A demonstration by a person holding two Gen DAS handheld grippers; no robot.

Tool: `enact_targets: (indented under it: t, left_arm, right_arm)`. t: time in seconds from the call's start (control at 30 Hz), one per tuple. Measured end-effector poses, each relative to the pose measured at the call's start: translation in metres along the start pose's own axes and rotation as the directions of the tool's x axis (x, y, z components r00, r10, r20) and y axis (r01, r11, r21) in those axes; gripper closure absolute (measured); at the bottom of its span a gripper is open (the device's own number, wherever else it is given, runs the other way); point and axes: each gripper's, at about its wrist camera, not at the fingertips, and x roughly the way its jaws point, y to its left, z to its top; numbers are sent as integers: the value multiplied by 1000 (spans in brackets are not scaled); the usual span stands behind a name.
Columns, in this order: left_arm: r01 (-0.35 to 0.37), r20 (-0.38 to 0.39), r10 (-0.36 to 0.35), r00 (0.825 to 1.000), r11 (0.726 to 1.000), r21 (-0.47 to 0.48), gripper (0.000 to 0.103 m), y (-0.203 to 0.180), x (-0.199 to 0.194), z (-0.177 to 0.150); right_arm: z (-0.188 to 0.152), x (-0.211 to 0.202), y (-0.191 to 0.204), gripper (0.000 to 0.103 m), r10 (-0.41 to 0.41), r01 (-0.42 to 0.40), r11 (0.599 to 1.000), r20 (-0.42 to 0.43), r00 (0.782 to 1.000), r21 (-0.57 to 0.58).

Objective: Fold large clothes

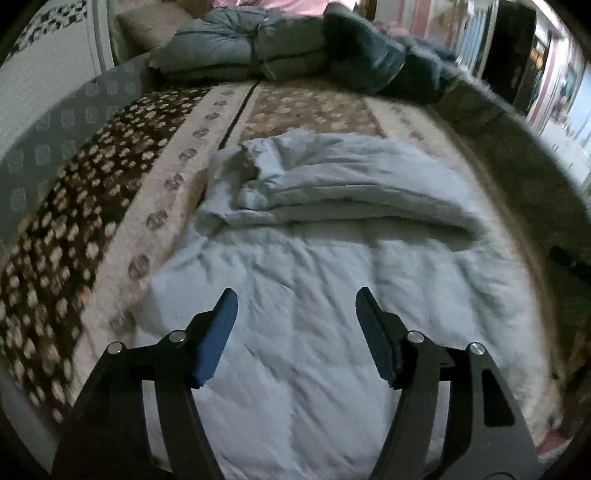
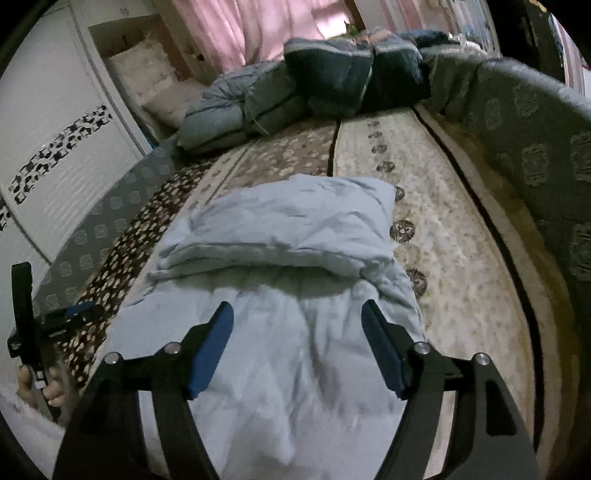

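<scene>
Left tongs (image 1: 296, 297) and right tongs (image 2: 297, 312) both released, poised above pale blue garment (image 1: 295, 314), far end folded over, on patterned bed (image 2: 461, 258).

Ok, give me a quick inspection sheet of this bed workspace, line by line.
Surface: patterned bed cover, brown and cream bands.
Job's things: light blue garment spread flat, far end folded back over itself.
Clutter: bundled blue-grey bedding at the far end.
Grippers: left gripper open, holding nothing; right gripper open, holding nothing; both above the garment.
Cables: nothing seen.
Surroundings: white cabinet, pink curtain, cushion, grey padded bed edge.
</scene>
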Motion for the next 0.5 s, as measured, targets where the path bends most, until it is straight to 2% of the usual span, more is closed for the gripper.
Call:
enact_targets:
  t: [0.07,0.2,0.23,0.27,0.3,0.33,0.4,0.43,0.5]
  left_arm:
    - [21,36,-20,999,1000,-23,22,-2,-24,-9]
    - [57,120,-52,991,998,-39,19,-6,-74,-20]
    - [73,153,-66,986,997,-40,18,-7,-91,-22]
    - [83,180,-74,981,996,-38,14,-7,-105,-26]
    - [83,211,-74,975,996,-37,10,-9,-117,-27]
    - [62,249,-52,967,997,-34,3,-11,-129,-32]
    - [-16,293,21,956,1000,-18,3,-14,-139,-40]
    - [-61,290,57,955,998,4,3,-15,-137,-45]
    - [-96,256,85,963,995,32,3,-11,-130,-54]
  right_arm:
    - [-9,-26,11,30,-8,8,1000,11,1000,-25]
    - [-20,-74,18,29,-20,20,1000,52,998,8]
    - [-22,-90,20,26,-27,25,999,76,997,25]
    - [-24,-98,23,19,-31,28,999,94,995,33]
    - [-29,-114,25,17,-39,34,999,132,990,42]
    - [-34,-125,28,17,-44,37,998,163,986,46]
    - [-45,-135,30,17,-58,49,997,190,980,51]
    - [-51,-136,28,17,-69,59,996,191,979,62]
    - [-63,-136,24,17,-86,69,993,188,978,97]
